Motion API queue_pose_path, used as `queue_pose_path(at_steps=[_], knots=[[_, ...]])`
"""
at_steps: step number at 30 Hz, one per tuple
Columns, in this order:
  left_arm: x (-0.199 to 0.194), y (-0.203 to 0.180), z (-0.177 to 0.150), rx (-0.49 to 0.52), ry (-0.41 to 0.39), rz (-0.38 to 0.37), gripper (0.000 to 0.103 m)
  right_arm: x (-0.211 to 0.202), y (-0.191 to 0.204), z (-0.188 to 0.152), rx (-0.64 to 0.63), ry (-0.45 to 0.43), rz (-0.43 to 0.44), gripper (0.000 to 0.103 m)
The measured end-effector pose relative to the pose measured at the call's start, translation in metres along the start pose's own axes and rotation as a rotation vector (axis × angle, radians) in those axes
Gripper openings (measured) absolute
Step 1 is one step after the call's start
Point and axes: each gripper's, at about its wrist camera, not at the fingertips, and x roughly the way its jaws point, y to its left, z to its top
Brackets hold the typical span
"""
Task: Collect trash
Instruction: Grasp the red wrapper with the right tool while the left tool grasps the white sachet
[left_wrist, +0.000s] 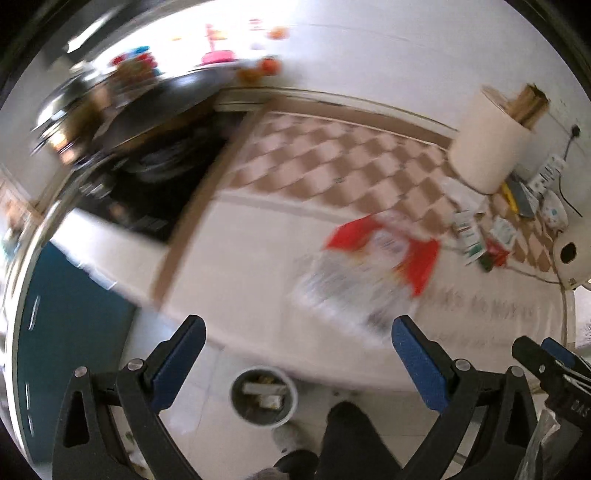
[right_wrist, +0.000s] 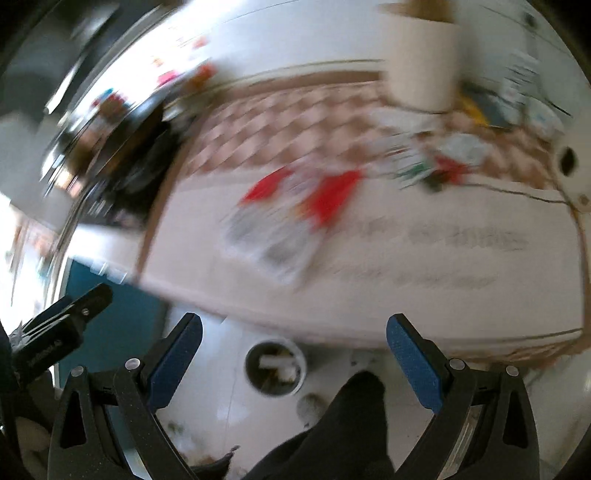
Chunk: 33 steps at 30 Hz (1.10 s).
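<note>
Both views motion-blurred, right wrist worse. Counter (left_wrist: 236, 258) biggest thing, white front part with a brown-and-cream checkered cloth (left_wrist: 332, 155) toward the wall. Dark cluttered stuff at the counter's left end, too smeared to name. Cream cylinder (left_wrist: 487, 144) stands at the far right of the cloth, brown paper sticking out of its top. Red-and-white plastic wrapper (left_wrist: 373, 266) lies flat on the white counter, just in front of the cloth edge, well ahead of both tongs; nothing touches it. Same wrapper (right_wrist: 291, 225) in right view, heavily blurred. Small clutter of packets (left_wrist: 480, 240) to the right of the wrapper, near the cylinder; a white rounded appliance (left_wrist: 567, 254) at the right edge. On the floor below the counter edge, a round white bin (left_wrist: 264, 395) with scraps already inside, seen between the fingers in both views; bin (right_wrist: 276, 367). Person's dark leg beside it. Left tongs (left_wrist: 299, 354) spread wide, holding nothing. Right tongs (right_wrist: 294, 350) spread wide, holding nothing. Each tongs shows at the edge of the other's view, side by side above the floor.
</note>
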Motion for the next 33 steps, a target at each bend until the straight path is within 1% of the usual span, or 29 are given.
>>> queue_pose_path(at_steps=[1, 3, 6, 7, 8, 9, 11, 13, 14, 15, 16, 17, 18, 19, 20, 21, 22, 23, 25, 26, 27, 28, 30, 33], knots=[[0.008, -0.013, 0.009, 0.01, 0.01, -0.01, 0.103, 0.003, -0.024, 0.016, 0.043, -0.013, -0.023, 0.101], [0.041, -0.059, 0.039, 0.051, 0.053, -0.028, 0.103, 0.012, -0.065, 0.045, 0.118, -0.026, -0.052, 0.101], [0.088, -0.117, 0.068, 0.112, 0.118, -0.052, 0.102, 0.035, -0.124, 0.085, 0.213, -0.021, -0.065, 0.101], [0.105, -0.135, 0.075, 0.13, 0.144, -0.062, 0.102, 0.045, -0.144, 0.099, 0.241, -0.019, -0.072, 0.098], [0.12, -0.148, 0.081, 0.144, 0.168, -0.073, 0.102, 0.053, -0.156, 0.107, 0.255, -0.016, -0.077, 0.092], [0.14, -0.164, 0.088, 0.164, 0.202, -0.079, 0.102, 0.067, -0.175, 0.121, 0.279, -0.005, -0.083, 0.09], [0.17, -0.187, 0.093, 0.186, 0.253, -0.095, 0.101, 0.088, -0.194, 0.139, 0.308, 0.008, -0.078, 0.083], [0.19, -0.203, 0.096, 0.199, 0.283, -0.1, 0.085, 0.106, -0.211, 0.152, 0.333, 0.023, -0.055, 0.079], [0.197, -0.207, 0.096, 0.203, 0.292, -0.102, 0.081, 0.118, -0.219, 0.159, 0.349, 0.036, -0.034, 0.077], [0.205, -0.212, 0.096, 0.208, 0.304, -0.108, 0.076, 0.127, -0.224, 0.164, 0.363, 0.048, -0.013, 0.076], [0.209, -0.214, 0.096, 0.209, 0.31, -0.109, 0.073, 0.135, -0.227, 0.166, 0.374, 0.058, 0.003, 0.074], [0.21, -0.217, 0.096, 0.217, 0.29, -0.092, 0.071, 0.141, -0.229, 0.167, 0.378, 0.065, 0.009, 0.07], [0.209, -0.22, 0.097, 0.232, 0.266, -0.091, 0.07, 0.149, -0.232, 0.169, 0.381, 0.074, 0.019, 0.068], [0.21, -0.222, 0.098, 0.238, 0.262, -0.087, 0.069, 0.155, -0.233, 0.17, 0.382, 0.079, 0.024, 0.064], [0.209, -0.223, 0.098, 0.238, 0.252, -0.086, 0.066, 0.16, -0.233, 0.169, 0.382, 0.087, 0.03, 0.062], [0.207, -0.225, 0.099, 0.24, 0.24, -0.088, 0.06, 0.16, -0.232, 0.171, 0.369, 0.065, 0.028, 0.059], [0.207, -0.226, 0.099, 0.242, 0.234, -0.087, 0.052, 0.162, -0.231, 0.172, 0.35, 0.062, 0.021, 0.052], [0.204, -0.228, 0.099, 0.246, 0.222, -0.086, 0.047, 0.163, -0.229, 0.171, 0.343, 0.068, 0.018, 0.048], [0.202, -0.232, 0.098, 0.258, 0.212, -0.088, 0.03, 0.163, -0.228, 0.171, 0.334, 0.06, 0.009, 0.039], [0.201, -0.234, 0.098, 0.266, 0.208, -0.085, 0.027, 0.163, -0.228, 0.171, 0.327, 0.057, 0.003, 0.033], [0.199, -0.238, 0.097, 0.277, 0.201, -0.08, 0.023, 0.164, -0.228, 0.171, 0.318, 0.058, -0.005, 0.031], [0.199, -0.241, 0.096, 0.285, 0.196, -0.075, 0.022, 0.163, -0.228, 0.171, 0.314, 0.057, -0.008, 0.028], [0.197, -0.244, 0.095, 0.293, 0.187, -0.064, 0.022, 0.164, -0.229, 0.17, 0.306, 0.057, -0.006, 0.027], [0.196, -0.248, 0.095, 0.283, 0.189, -0.07, 0.021, 0.163, -0.23, 0.171, 0.303, 0.06, -0.005, 0.027]])
